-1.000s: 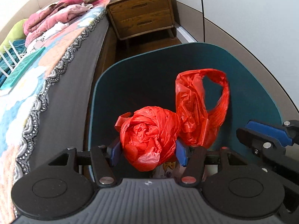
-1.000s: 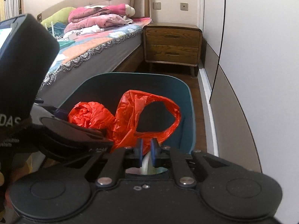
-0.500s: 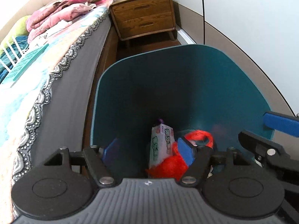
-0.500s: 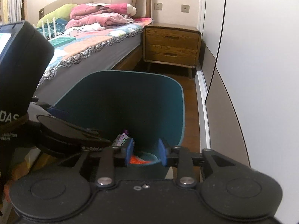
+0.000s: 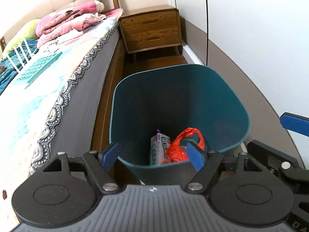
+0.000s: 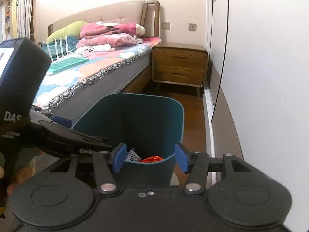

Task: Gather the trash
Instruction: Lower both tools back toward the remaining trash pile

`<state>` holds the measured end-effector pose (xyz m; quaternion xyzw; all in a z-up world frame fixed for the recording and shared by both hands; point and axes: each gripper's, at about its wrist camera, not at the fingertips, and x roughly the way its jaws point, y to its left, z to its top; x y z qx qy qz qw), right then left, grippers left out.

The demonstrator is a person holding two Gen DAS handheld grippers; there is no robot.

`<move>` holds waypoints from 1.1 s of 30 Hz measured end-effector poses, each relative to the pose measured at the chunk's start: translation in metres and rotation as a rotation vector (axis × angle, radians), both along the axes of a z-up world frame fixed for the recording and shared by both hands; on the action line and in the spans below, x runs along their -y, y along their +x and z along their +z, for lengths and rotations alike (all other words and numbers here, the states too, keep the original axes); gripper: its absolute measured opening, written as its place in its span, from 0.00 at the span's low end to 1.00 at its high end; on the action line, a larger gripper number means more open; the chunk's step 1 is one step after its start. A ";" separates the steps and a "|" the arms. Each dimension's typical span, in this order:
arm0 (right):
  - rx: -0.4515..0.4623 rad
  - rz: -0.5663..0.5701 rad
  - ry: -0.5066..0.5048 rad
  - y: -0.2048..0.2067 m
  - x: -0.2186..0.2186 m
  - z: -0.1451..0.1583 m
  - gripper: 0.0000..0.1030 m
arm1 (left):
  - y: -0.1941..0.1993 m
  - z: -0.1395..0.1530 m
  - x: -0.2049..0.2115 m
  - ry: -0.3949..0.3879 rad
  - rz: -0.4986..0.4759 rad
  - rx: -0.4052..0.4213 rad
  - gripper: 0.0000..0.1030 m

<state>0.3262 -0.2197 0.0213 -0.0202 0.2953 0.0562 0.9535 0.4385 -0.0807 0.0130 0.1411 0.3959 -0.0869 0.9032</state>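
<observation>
A teal trash bin [image 5: 179,73] stands on the floor between the bed and the wall. At its bottom lie a crumpled red plastic bag [image 5: 183,145] and a pale snack packet [image 5: 159,148]. My left gripper [image 5: 152,156] hovers above the bin's near rim, its jaws opening wide with nothing between them. The right gripper [image 6: 150,159] is also over the near rim [image 6: 146,163], jaws opening and empty. In the right wrist view the red bag [image 6: 152,159] and the packet [image 6: 133,157] just peek over the rim. The left gripper's body [image 6: 58,135] fills that view's left side.
A bed [image 5: 58,67] with a patterned cover, pink clothes [image 5: 71,23] and a teal flat item [image 5: 36,69] runs along the left. A wooden nightstand [image 5: 152,31] stands beyond the bin. A white wall [image 5: 260,29] closes the right side. Brown wood floor [image 6: 193,112] lies around the bin.
Both grippers let go of the red bag, which dropped to the bin's bottom. Both sets of jaws spread apart, and both grippers rose and pulled back from the bin.
</observation>
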 end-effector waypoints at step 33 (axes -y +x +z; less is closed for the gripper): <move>-0.103 -0.072 0.150 -0.118 0.020 -0.104 0.95 | -0.154 -0.095 -0.048 -0.033 0.001 -0.152 0.77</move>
